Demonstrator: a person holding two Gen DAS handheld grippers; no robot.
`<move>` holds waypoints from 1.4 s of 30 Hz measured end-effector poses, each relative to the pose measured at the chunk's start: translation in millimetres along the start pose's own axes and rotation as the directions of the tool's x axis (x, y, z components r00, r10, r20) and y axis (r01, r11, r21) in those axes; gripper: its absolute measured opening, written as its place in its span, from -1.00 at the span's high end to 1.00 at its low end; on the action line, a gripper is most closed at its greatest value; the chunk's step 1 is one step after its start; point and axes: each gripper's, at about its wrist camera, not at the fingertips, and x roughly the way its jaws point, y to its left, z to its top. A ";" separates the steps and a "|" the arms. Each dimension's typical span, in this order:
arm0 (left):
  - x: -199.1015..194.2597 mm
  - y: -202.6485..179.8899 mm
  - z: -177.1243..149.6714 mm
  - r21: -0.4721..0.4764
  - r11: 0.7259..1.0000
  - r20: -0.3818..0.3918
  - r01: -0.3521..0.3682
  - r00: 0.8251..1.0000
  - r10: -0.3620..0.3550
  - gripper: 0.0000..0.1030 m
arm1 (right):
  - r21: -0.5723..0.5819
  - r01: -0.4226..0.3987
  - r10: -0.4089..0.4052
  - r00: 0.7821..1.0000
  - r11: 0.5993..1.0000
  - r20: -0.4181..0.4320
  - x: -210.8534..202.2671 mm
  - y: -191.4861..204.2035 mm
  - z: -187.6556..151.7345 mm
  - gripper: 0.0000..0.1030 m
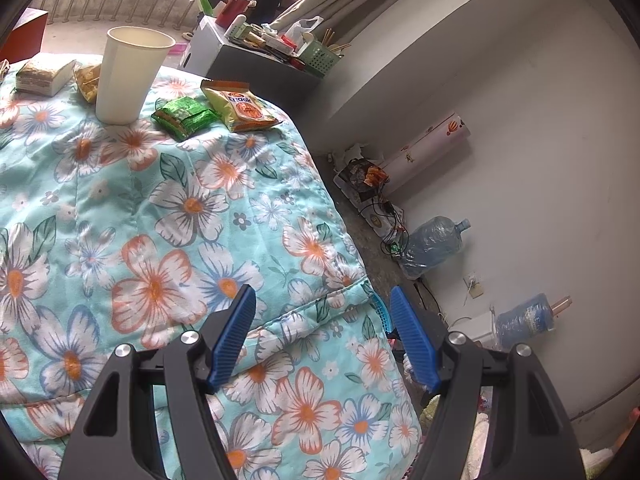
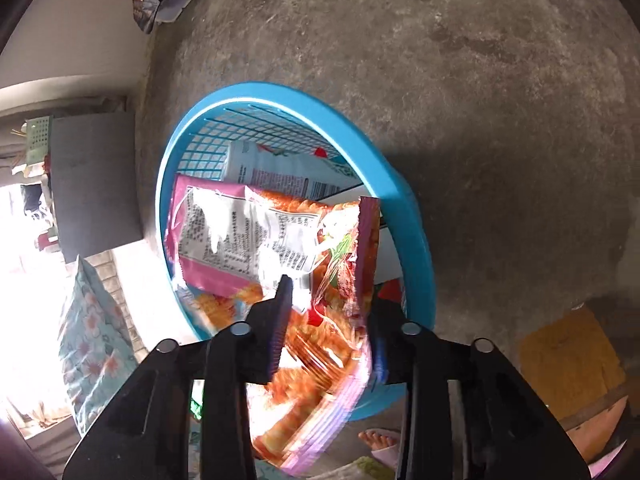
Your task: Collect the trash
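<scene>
The right tongs (image 2: 326, 328) hang over the blue basket (image 2: 416, 236) on the concrete floor (image 2: 440, 60), their jaws standing apart around a pink and orange snack wrapper (image 2: 320, 344). The wrapper is blurred and I cannot tell whether the pads touch it; it reads as released, dropping toward the basket. It lies partly across the near rim, so, as I judge it, the step in hand is the drop itself. To do it well, keep the jaws wide and hold above the basket's middle until the wrapper falls clear of the pads (a crinkly film bag may catch on a finger), then lift straight away so nothing is dragged back out. Farther inside the basket lie another pink wrapper (image 2: 208, 236) and a white packet (image 2: 276, 172).

The left tongs (image 1: 322, 336) are open and empty, poised over the near edge of a bed covered by a floral quilt (image 1: 160, 220). More trash waits at the far end of the quilt: a green packet (image 1: 182, 116), a yellow snack bag (image 1: 240, 106) to its right, and a white paper cup (image 1: 130, 74) standing upright to its left. The packets look light and flat, best pinched by an edge.
</scene>
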 end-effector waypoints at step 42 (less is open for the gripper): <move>-113.7 -40.5 -69.5 0.232 0.971 0.173 -0.063 0.985 0.023 -0.60 | -0.154 0.346 -0.160 0.726 0.926 0.669 -209.4 42.1 -154.8 -0.39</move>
